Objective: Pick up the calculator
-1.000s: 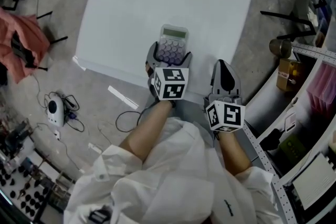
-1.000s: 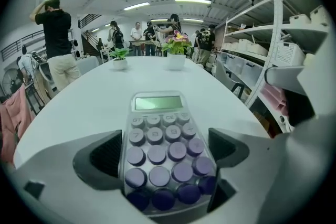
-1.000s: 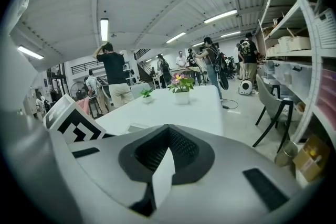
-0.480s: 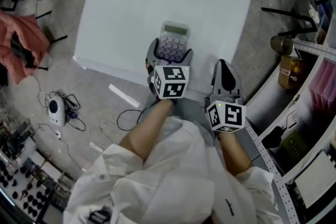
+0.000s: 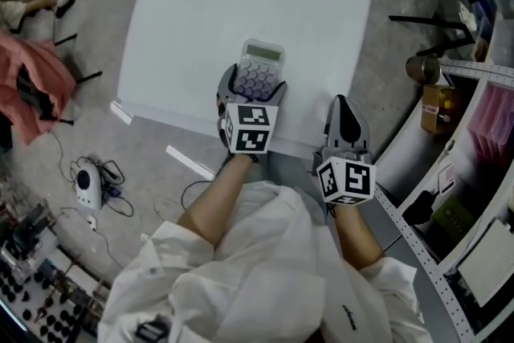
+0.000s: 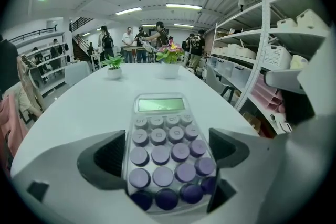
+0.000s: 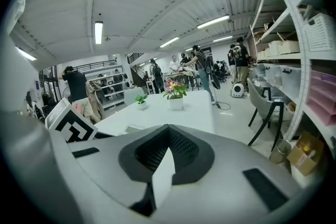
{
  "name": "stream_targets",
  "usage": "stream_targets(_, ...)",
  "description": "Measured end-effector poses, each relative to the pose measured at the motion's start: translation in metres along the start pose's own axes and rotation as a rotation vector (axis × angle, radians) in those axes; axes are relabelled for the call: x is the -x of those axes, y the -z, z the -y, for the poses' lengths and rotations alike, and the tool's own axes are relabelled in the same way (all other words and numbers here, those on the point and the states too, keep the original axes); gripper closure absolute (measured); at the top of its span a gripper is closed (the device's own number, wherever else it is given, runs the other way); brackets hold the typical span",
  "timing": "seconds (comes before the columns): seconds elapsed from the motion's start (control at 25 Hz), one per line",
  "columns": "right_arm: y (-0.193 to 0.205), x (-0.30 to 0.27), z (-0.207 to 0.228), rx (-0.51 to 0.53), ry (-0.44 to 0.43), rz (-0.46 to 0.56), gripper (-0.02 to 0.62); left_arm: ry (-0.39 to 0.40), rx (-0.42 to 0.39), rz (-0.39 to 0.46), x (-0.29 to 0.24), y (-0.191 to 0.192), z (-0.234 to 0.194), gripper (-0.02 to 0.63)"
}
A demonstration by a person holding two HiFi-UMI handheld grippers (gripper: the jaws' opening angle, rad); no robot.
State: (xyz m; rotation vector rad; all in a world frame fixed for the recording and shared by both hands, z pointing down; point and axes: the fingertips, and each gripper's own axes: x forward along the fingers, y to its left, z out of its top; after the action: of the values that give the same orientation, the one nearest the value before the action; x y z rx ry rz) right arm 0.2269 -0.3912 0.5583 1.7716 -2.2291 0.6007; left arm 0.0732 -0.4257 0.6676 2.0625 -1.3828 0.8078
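Head view – left gripper: closing on the near end of the calculator, one jaw on each side.
Head view – calculator: sitting over the white table near its front edge, display pointing away from the person; lifted or resting cannot be told.
Head view – right gripper: hovering at the table's front edge, apart from the calculator.
Left gripper view – left gripper: pinching the calculator by its sides, purple keys showing between the jaws.
Left gripper view – far end: a plant and flowers standing on the table.
Right gripper view – right gripper: jaws pressing together, holding nothing.
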Motion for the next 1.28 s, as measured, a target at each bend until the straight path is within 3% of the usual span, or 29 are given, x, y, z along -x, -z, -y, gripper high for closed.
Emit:
stream_targets(0.6, -0.083, 0.032, -0.003, 0.016, 0.038, 0.173, 0.578, 0.053, -0.059, 0.228, 0.076, -0.094, 0.001, 0.115)
stream_targets(1.28, -0.172, 0.094, -0.004, 0.054, 0.060, 0.356, 0.578, 0.048, -0.156, 0.566, 0.218, -0.200, -0.006, 0.115)
